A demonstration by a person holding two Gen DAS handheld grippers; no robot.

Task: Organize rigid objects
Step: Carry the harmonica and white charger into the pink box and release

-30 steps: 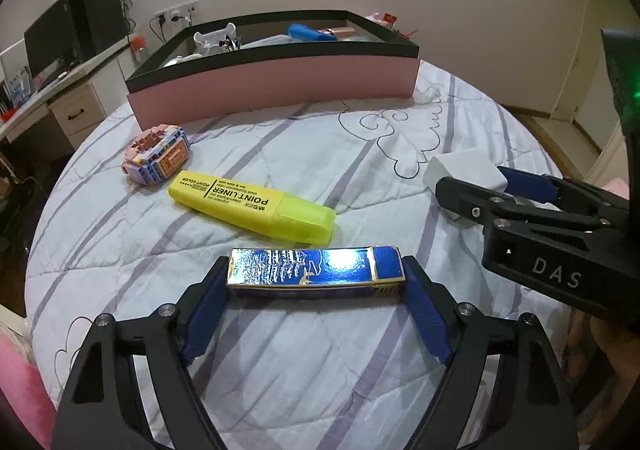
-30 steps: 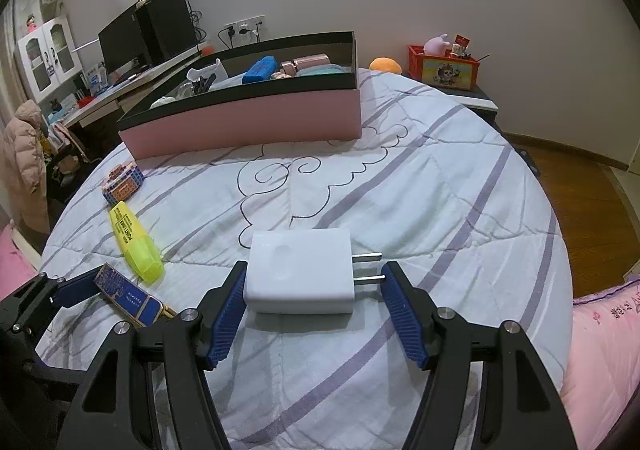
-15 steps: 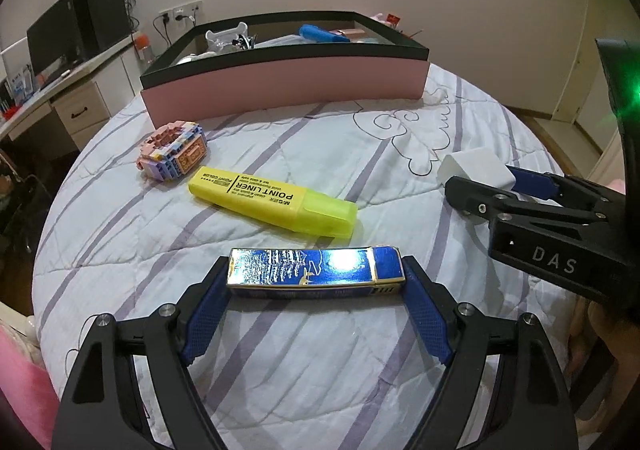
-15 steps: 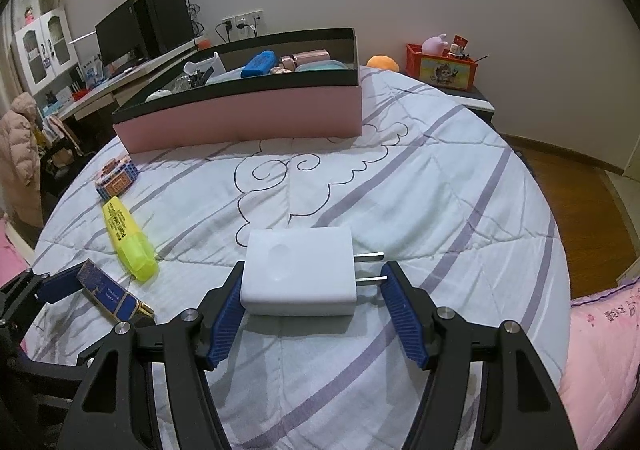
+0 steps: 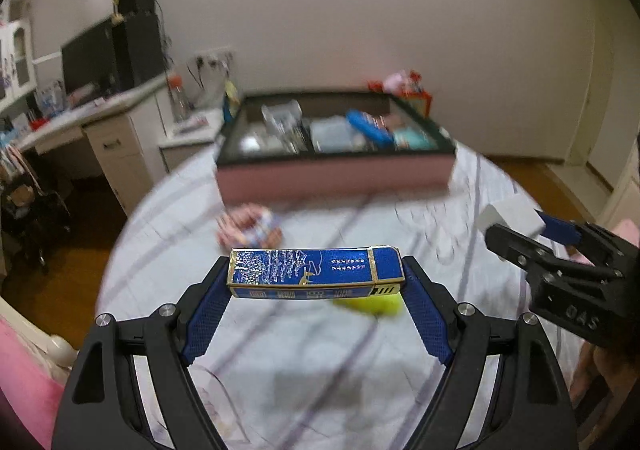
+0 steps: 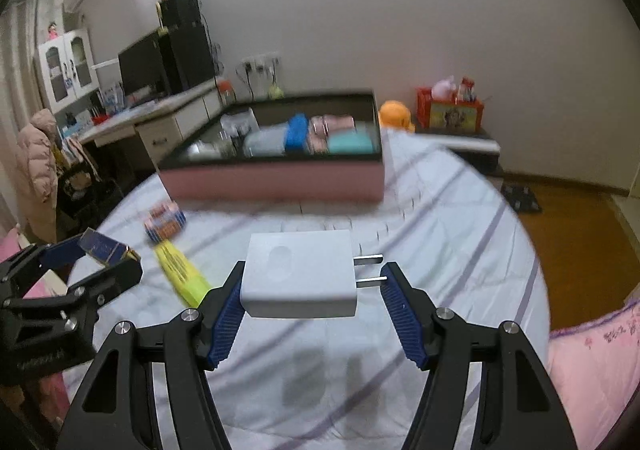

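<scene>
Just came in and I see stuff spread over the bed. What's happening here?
A person is tidying loose things into the pink box at the far side of the bed. The left hand-held gripper holds a blue case end to end, and the right hand-held gripper holds a white charger; both are off the bedcover. A yellow highlighter and a small block toy lie on the bed, not yet put away.

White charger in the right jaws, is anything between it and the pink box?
Nothing visible does. The white plastic charger is held above the striped bedspread, and only bare bedspread lies before the pink rectangular box.
</scene>
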